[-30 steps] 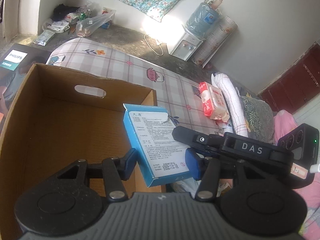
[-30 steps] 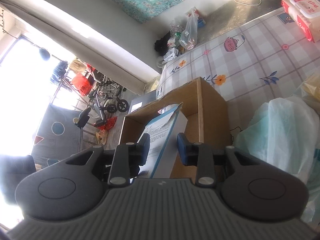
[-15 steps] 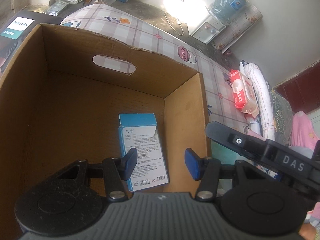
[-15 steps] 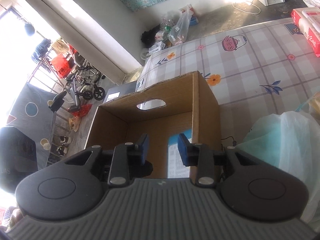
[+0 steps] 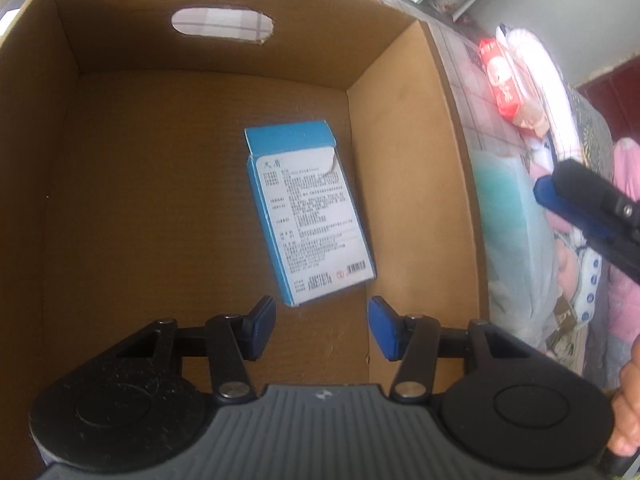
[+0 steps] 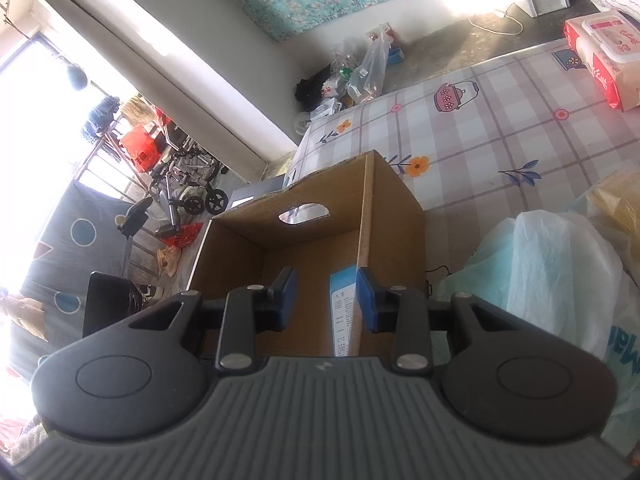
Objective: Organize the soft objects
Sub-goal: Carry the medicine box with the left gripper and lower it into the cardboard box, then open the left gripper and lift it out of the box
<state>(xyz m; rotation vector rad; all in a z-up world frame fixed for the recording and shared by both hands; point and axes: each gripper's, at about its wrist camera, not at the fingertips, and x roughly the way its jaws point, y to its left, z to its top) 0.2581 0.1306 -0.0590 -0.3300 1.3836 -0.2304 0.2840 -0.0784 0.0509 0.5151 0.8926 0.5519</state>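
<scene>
A blue and white carton pack (image 5: pixel 308 216) lies flat on the floor of an open cardboard box (image 5: pixel 400 160), close to its right wall. My left gripper (image 5: pixel 322 328) hangs inside the box just above the pack, pointing steeply down, open with nothing between its blue pads. My right gripper (image 6: pixel 326 300) hovers open over the near right edge of the cardboard box (image 6: pixel 396 208). The pack (image 6: pixel 344 312) shows beyond its fingers, lower down and untouched. One right finger (image 5: pixel 580 204) reaches in from the right in the left wrist view.
The box stands on a checked, flower-printed cloth (image 6: pixel 500 128). Right of it lie a translucent plastic bag with teal contents (image 6: pixel 552 272) and a red wipes pack (image 6: pixel 604 64). Rolled towels and pink fabric (image 5: pixel 624 168) lie further right. A hand (image 5: pixel 628 412) shows at the edge.
The pack was up between the fingers above the box; now it lies on the box floor. My left gripper has sunk into the box and tilted downward. The right gripper stays near the edge.
</scene>
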